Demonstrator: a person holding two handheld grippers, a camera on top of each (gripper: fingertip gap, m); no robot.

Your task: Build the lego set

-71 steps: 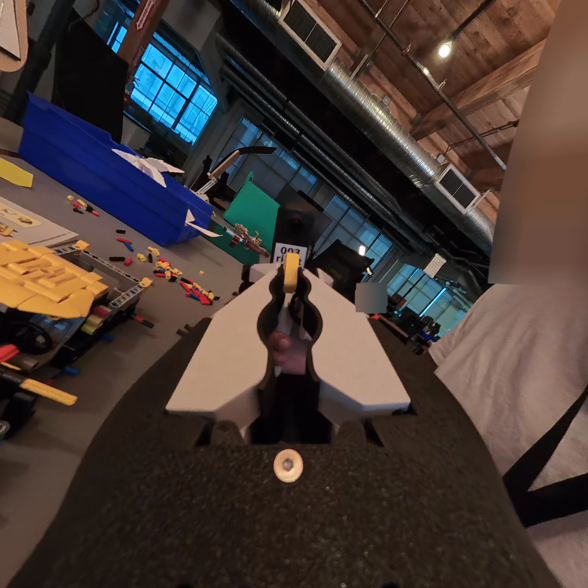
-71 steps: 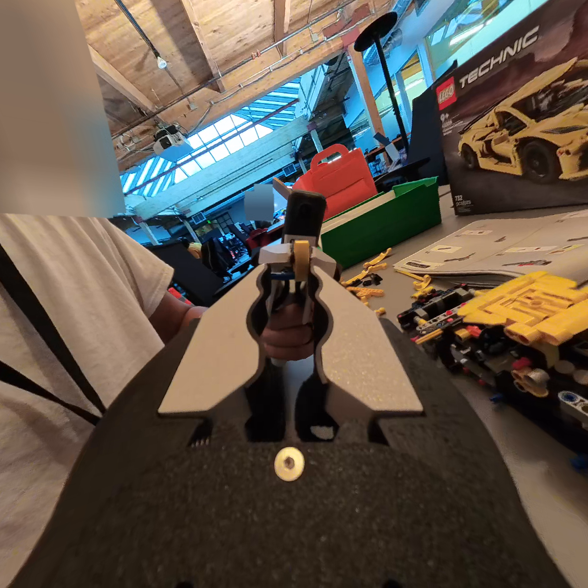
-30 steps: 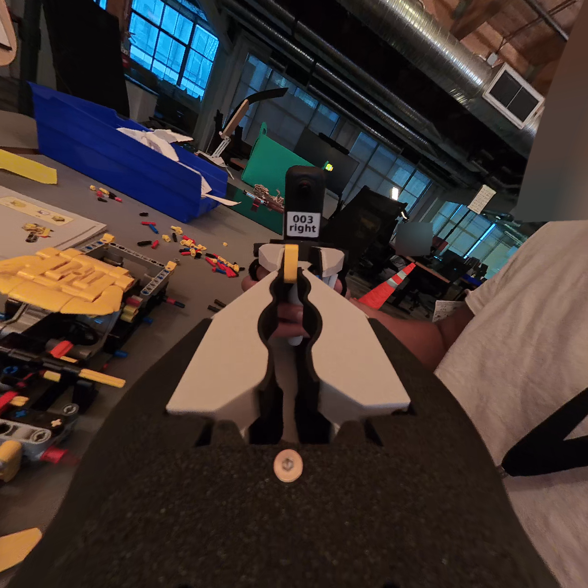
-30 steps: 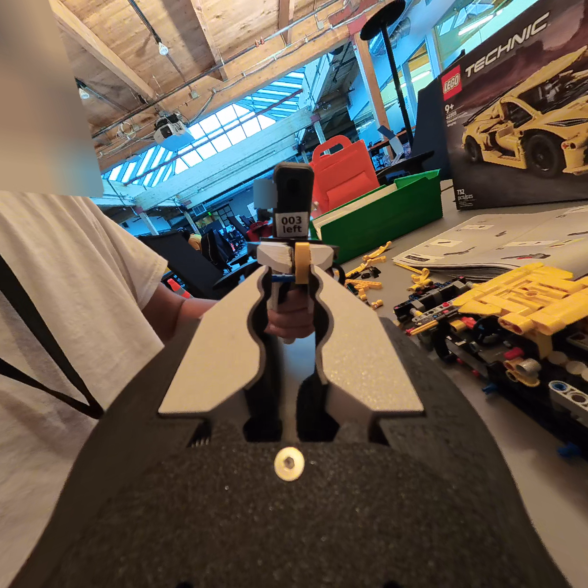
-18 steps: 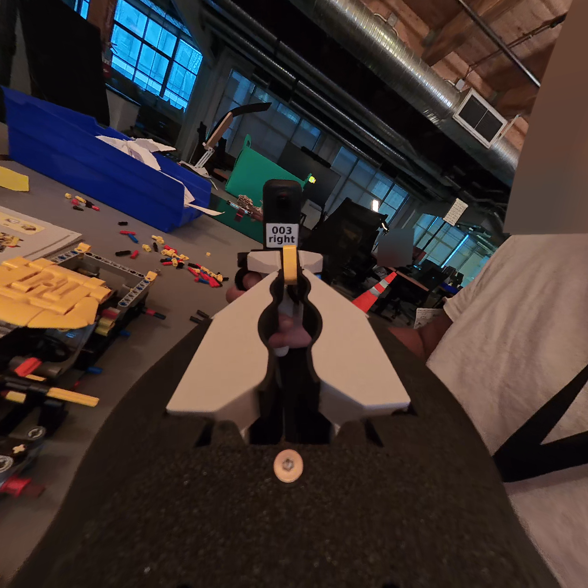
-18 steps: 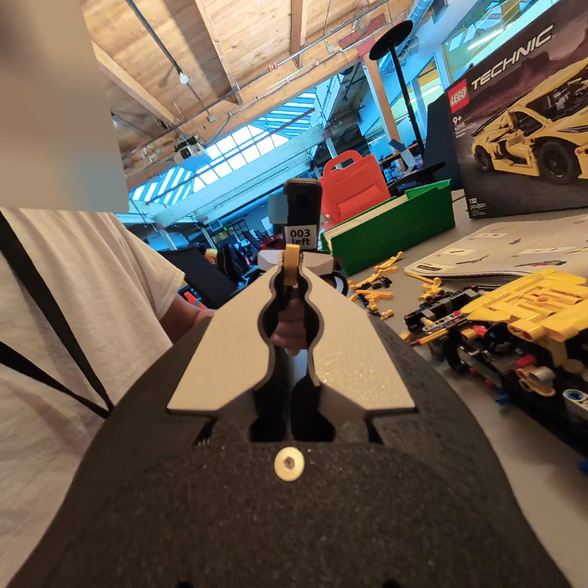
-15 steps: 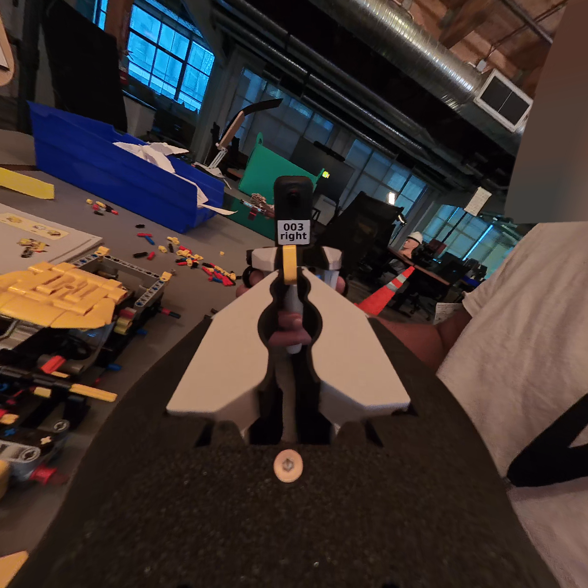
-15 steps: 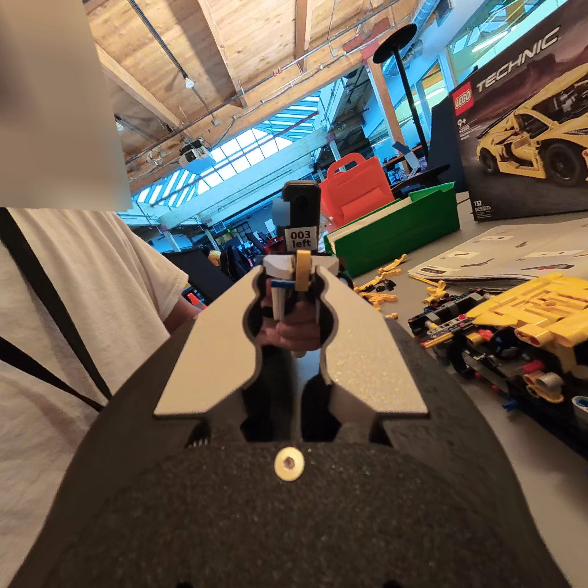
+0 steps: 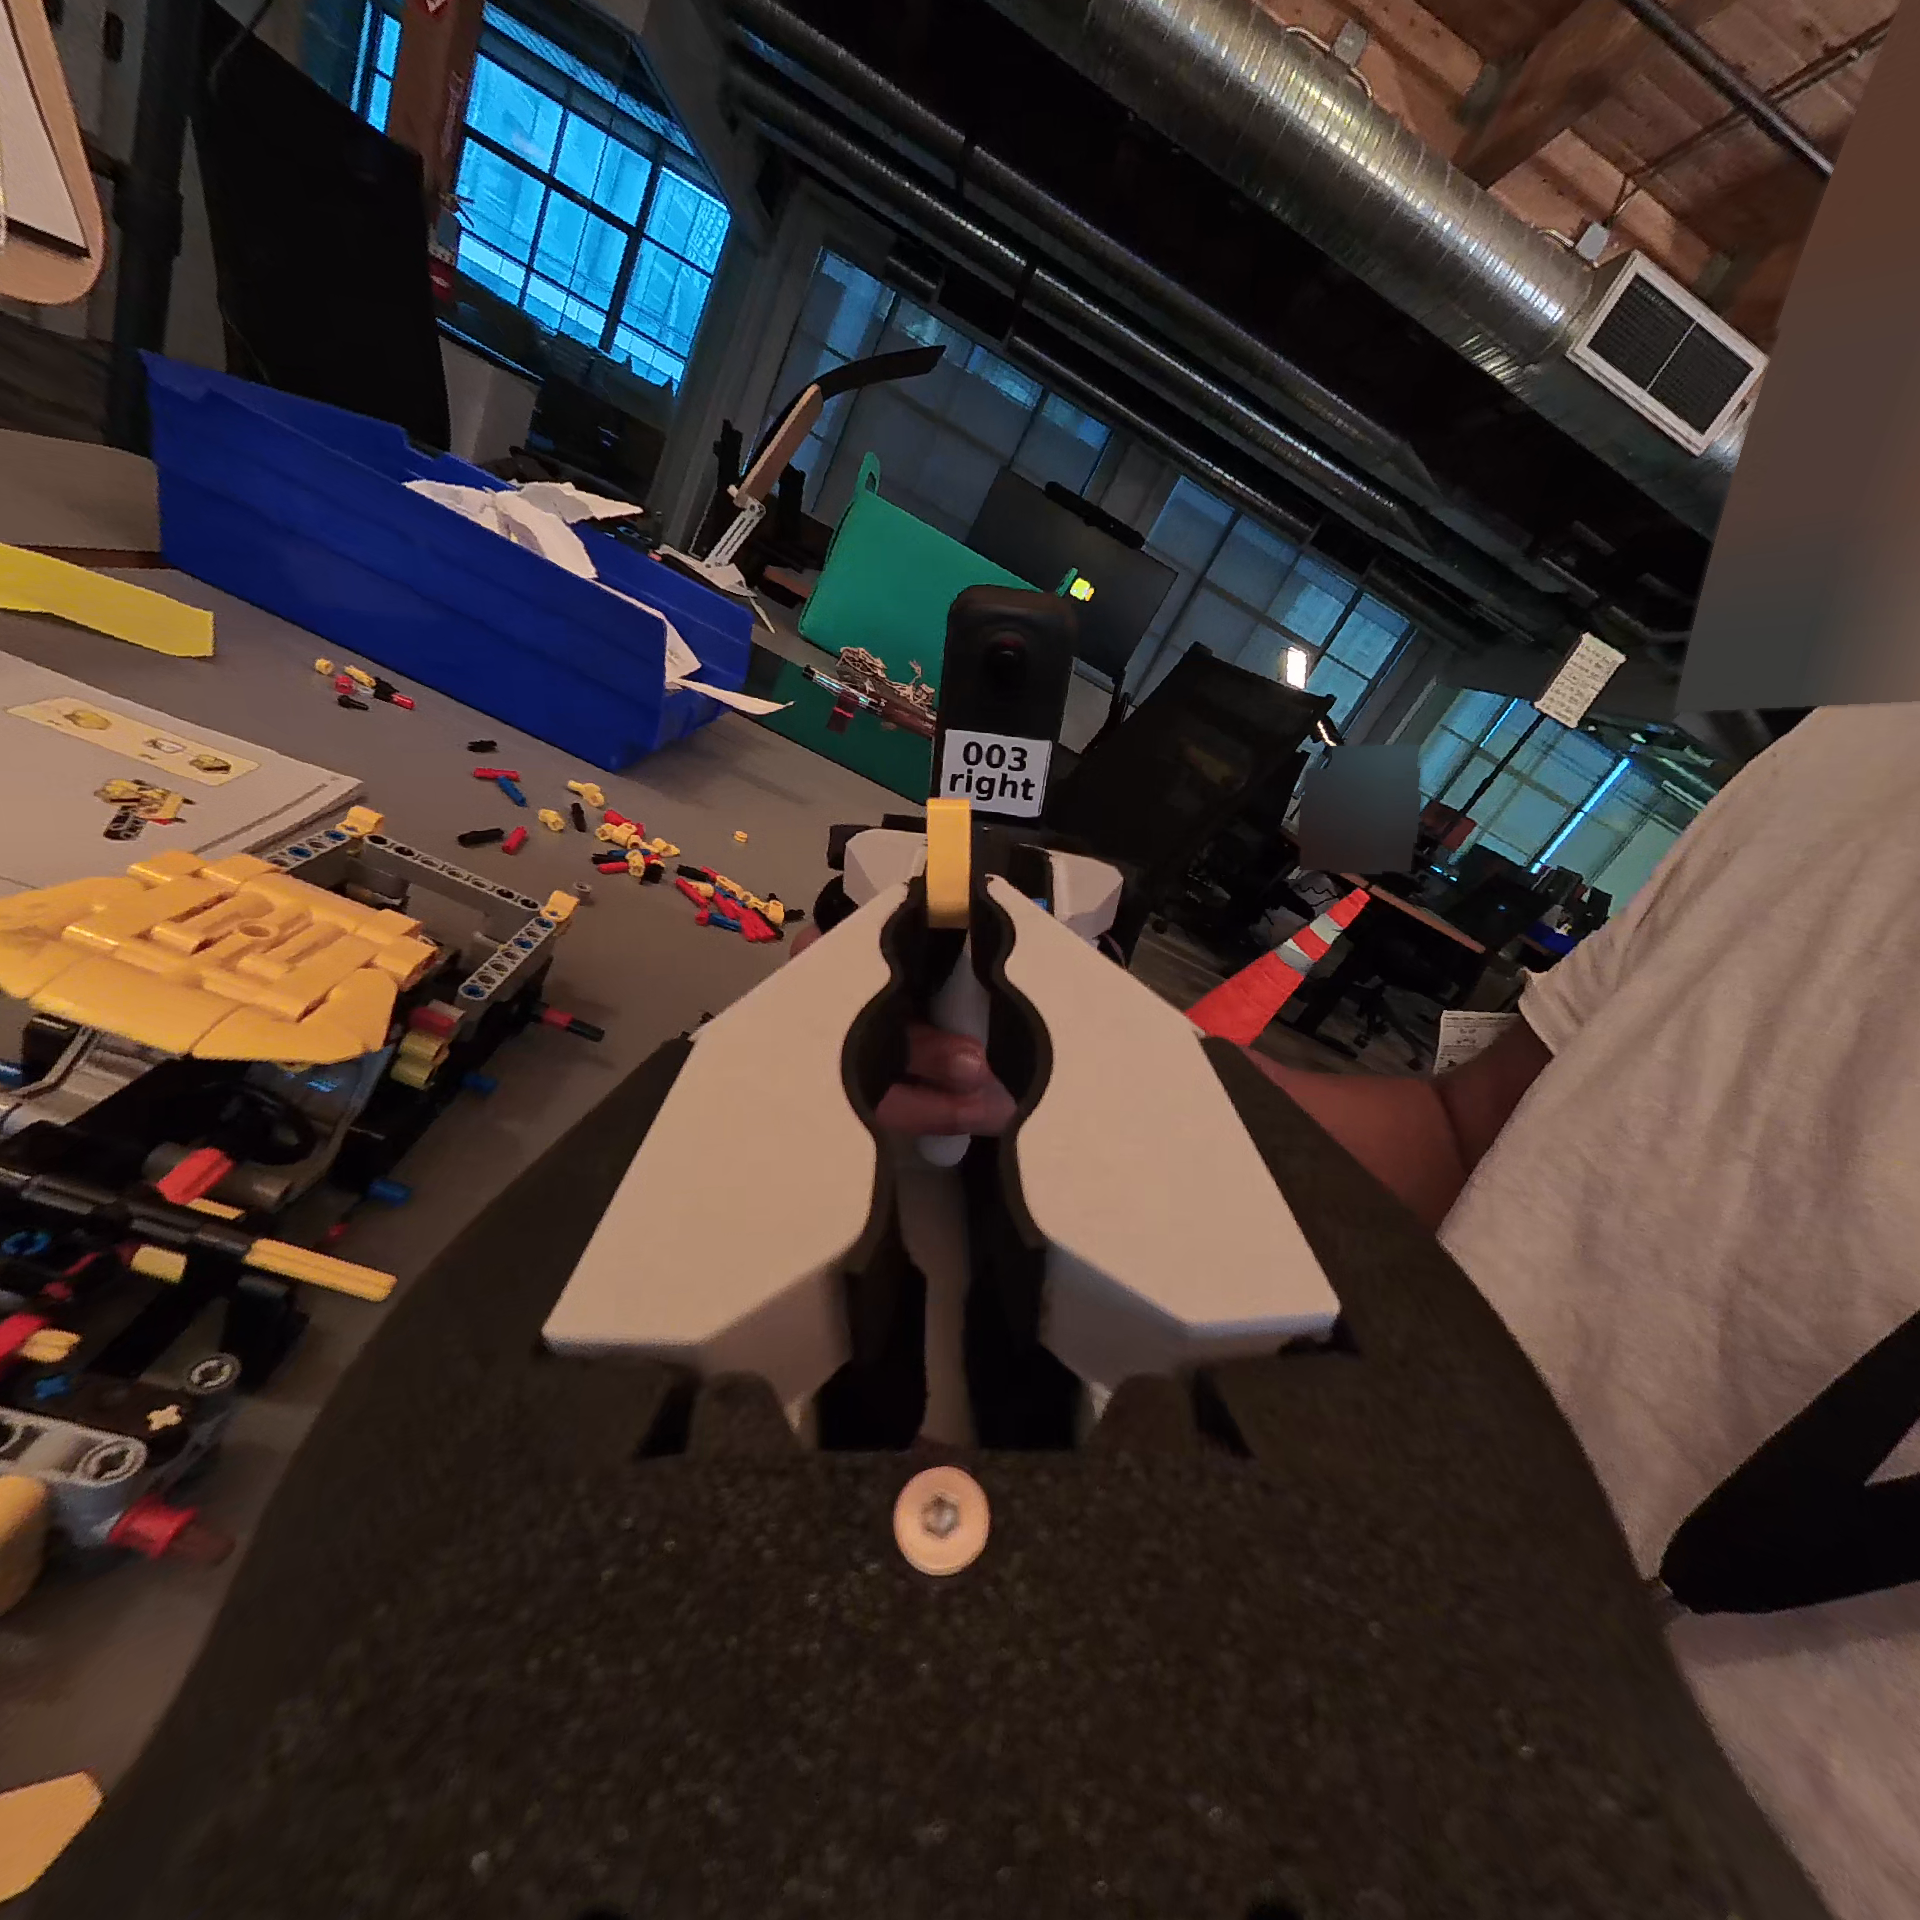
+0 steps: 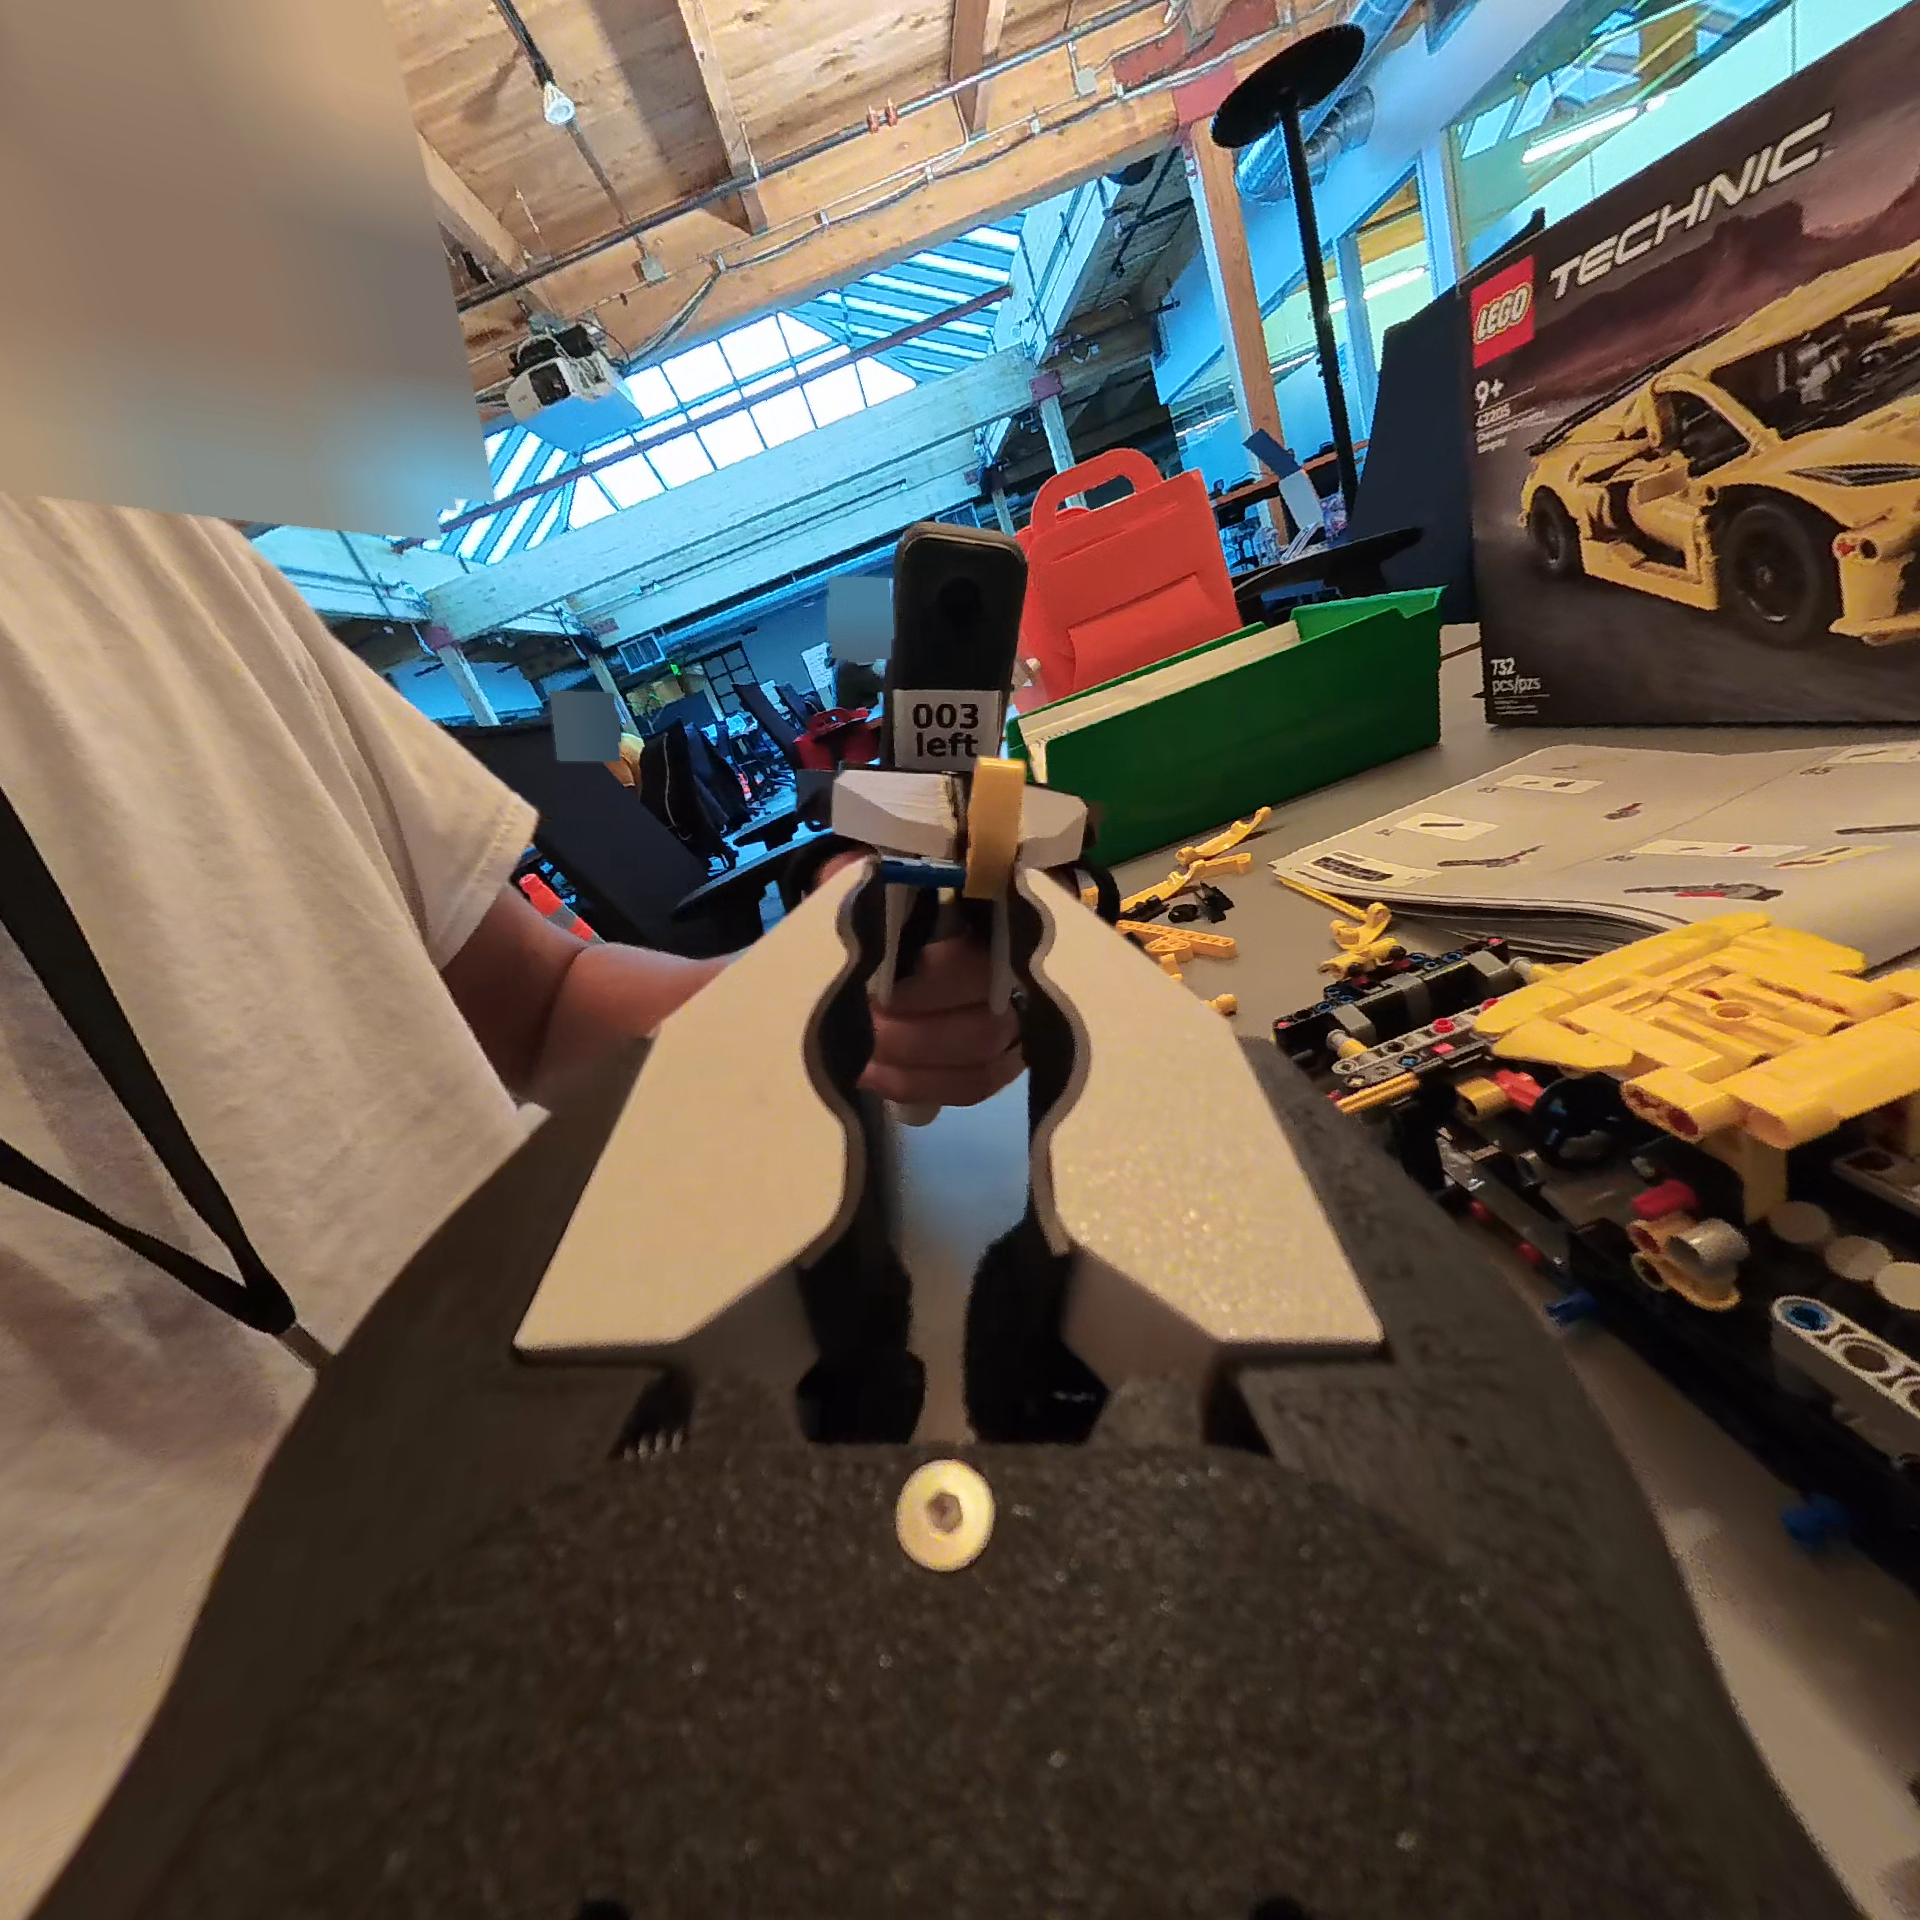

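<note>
My left gripper (image 9: 945, 904) is shut on a small yellow piece (image 9: 948, 857) and holds it up in the air. My right gripper (image 10: 943, 883) faces it tip to tip. Its jaws stand partly apart, with a blue pin (image 10: 920, 873) and the same yellow piece (image 10: 992, 821) squeezed between them. The pin sticks out sideways from the yellow piece. The half-built yellow and black car (image 9: 208, 956) lies on the grey table, left of the left gripper and right of the right gripper (image 10: 1662, 1049).
Loose small pieces (image 9: 665, 862) are scattered before a blue bin (image 9: 416, 561). An instruction booklet (image 10: 1610, 852), a green bin (image 10: 1226, 748) and the set's box (image 10: 1704, 416) stand behind the car. The person's white shirt (image 10: 208, 935) is close beside both grippers. Only a small space, under 4 cm, lies between the two pairs of fingers.
The right jaws narrowed about 0.6 s ago and have since widened, and the blue pin shows again. Both grippers shifted and tilted slightly while staying tip to tip. The left stays shut on the yellow piece.
</note>
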